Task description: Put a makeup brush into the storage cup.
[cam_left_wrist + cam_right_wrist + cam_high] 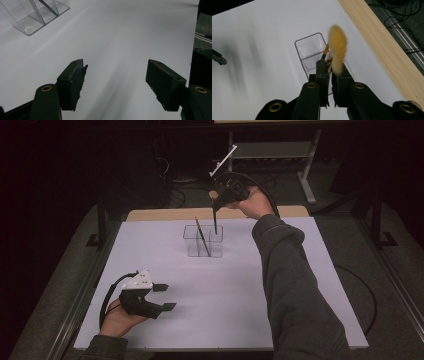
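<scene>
The brush [337, 51], with its tuft of yellow-tan bristles uppermost, is clamped between the closed jaws of the right tool [331, 75]. In the right gripper view the tuft stands up just past the jaw tips, and a thin orange and dark stretch of the handle shows beside it. In the high view the dark handle [215, 222] hangs nearly straight down from the right tool [216, 206], and its lower end dips into the clear box [202, 241] at the box's 1 o'clock corner. Whether the handle touches the floor of the box cannot be told.

The clear box stands on the white worktop [240, 295], toward 12 o'clock from the worktop's middle, and a wall inside splits it into compartments. A second brush [202, 237] with a slim, light wooden handle leans in the box, its top tilted toward 11 o'clock.

The right hand [252, 202] holds its tool above and just beyond the box, with the sleeve reaching in from 5 o'clock.

The left tool [165, 297] lies low near the worktop's 8 o'clock corner, well apart from the box. Its jaws stand wide apart with nothing between them, and the left gripper view shows bare white worktop [120, 37] between the pads [75, 82], with a corner of the box [32, 17] at 11 o'clock.

A strip of pale wood [165, 214] edges the worktop at 12 o'clock.
</scene>
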Motion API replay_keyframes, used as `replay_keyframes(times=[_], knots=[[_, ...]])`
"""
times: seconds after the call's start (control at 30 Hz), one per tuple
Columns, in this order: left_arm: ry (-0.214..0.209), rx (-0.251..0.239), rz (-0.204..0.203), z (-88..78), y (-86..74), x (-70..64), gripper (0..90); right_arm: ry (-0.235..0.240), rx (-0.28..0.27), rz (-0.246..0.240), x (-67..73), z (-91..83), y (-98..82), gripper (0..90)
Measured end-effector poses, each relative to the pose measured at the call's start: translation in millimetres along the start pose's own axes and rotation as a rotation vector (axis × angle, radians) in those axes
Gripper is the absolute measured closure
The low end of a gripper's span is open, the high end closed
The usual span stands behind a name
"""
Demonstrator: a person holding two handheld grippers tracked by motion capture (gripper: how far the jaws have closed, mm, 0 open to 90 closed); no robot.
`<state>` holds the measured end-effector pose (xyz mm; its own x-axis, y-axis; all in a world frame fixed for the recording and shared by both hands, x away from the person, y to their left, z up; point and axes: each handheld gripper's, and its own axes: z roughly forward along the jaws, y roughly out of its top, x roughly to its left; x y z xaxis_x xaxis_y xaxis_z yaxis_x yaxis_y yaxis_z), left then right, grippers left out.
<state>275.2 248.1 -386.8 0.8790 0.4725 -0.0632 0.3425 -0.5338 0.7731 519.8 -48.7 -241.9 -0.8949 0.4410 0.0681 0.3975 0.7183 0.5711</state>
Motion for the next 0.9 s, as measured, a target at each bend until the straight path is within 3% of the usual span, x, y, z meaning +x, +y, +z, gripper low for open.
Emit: replay_keyframes(times=[0.9], knots=[[-0.002, 0.004, 0.004, -1.5, 0.1, -0.2, 30.6, 0.013, 0.034, 0.017, -0.1, 19.7, -2.6, 83.2]])
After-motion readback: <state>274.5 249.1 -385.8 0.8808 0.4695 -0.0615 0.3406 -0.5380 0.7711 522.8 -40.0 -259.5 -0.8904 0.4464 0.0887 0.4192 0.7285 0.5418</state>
